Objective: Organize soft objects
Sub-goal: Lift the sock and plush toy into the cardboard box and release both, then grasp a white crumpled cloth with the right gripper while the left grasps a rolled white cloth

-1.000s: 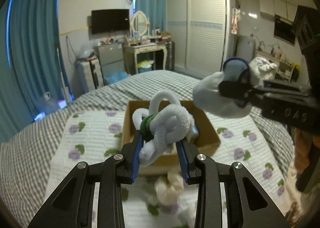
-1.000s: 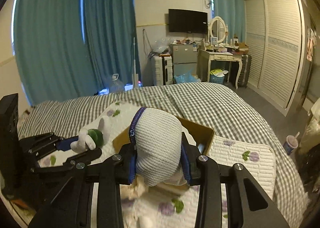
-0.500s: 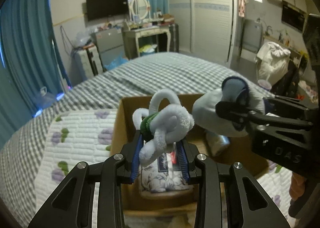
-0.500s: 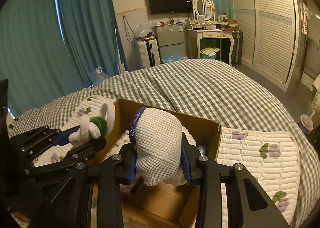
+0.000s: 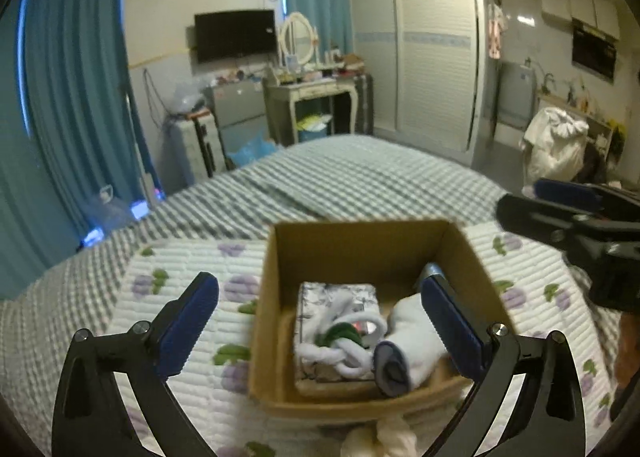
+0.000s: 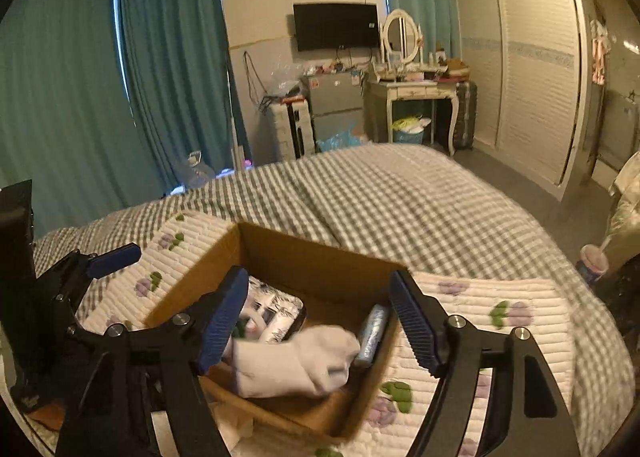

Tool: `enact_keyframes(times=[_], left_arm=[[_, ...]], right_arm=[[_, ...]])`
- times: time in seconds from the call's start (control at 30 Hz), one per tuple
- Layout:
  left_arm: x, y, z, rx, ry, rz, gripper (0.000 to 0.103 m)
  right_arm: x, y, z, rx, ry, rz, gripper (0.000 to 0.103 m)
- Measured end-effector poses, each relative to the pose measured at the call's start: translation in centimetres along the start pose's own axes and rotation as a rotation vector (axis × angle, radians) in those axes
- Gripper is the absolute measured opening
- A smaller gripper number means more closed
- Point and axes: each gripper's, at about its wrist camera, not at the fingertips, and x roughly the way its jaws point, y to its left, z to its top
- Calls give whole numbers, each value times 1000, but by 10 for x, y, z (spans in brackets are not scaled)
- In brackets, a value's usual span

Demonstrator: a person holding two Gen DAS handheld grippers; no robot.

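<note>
An open cardboard box (image 5: 360,249) sits on the bed. Inside, a white knotted soft toy with a green band (image 5: 344,341) lies on a floral-printed pack (image 5: 340,297). Beside them lies a white sock with a blue-grey cuff (image 5: 408,353). My left gripper (image 5: 318,285) hangs over the box with its jaws opening wide and nothing between the pads. My right gripper (image 6: 318,277) is also over the box (image 6: 312,261), jaws opening. The white sock (image 6: 304,361) lies loose in the box below it, not touched by the pads.
A silvery-blue tube (image 6: 372,331) lies in the box's right corner. A crumpled white cloth (image 5: 380,437) lies in front of the box on the quilted floral mat (image 5: 180,297). A grey checked bedspread (image 6: 400,197) stretches beyond. A cup (image 6: 594,261) stands off the bed's right side.
Both grippers moved forward over the box and opened. The knotted toy dropped from the left one and the sock from the right one; both now lie in the box.
</note>
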Motion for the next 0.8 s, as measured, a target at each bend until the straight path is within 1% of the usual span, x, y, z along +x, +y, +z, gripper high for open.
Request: enact_keyframes(times=[0.03,0.07,0.17,0.23,0.33,0.4,0.43,0.47,0.5,0.53,0.6,0.63,0.7,0.8], left_arm=[[-11,0,3,-1,-8,4,103],[-26,1,7,2,-22,7,103],[-69,2,15,3,-65,33,103],[-94,3,17,-1,-76,41,103],[-131,5,13,-6,-93,65,103],[-152,6,5,-16,-86,89,103],[-160,6,0,-26,-82,119,103],[-168,6,-6,-34,-77,167,103],[-174,6,-12,-38,-73,186,103],[-179,5,-18,-42,-68,189,103],[-184,5,-34,-70,-51,183,103],[-184,4,-41,-85,-35,176,103],[-178,1,-59,-113,5,172,103],[-160,-5,-86,-151,42,191,103]], right_arm=[[-17,1,4,-2,-15,-8,81],[-27,2,7,-4,-22,-11,82],[-75,10,17,-25,-46,-15,86],[-108,18,22,-49,-68,-26,93],[-155,32,21,-81,-78,-32,97],[-176,40,14,-91,-77,-15,98],[-182,42,11,-95,-76,-10,99],[-189,46,4,-105,-70,-6,99],[-194,50,-3,-112,-64,-3,99],[-197,54,-12,-123,-53,13,99],[-196,60,-27,-145,-34,35,99],[-195,63,-35,-156,-26,29,99],[-180,70,-58,-188,8,16,99],[-151,73,-88,-217,60,36,99]])
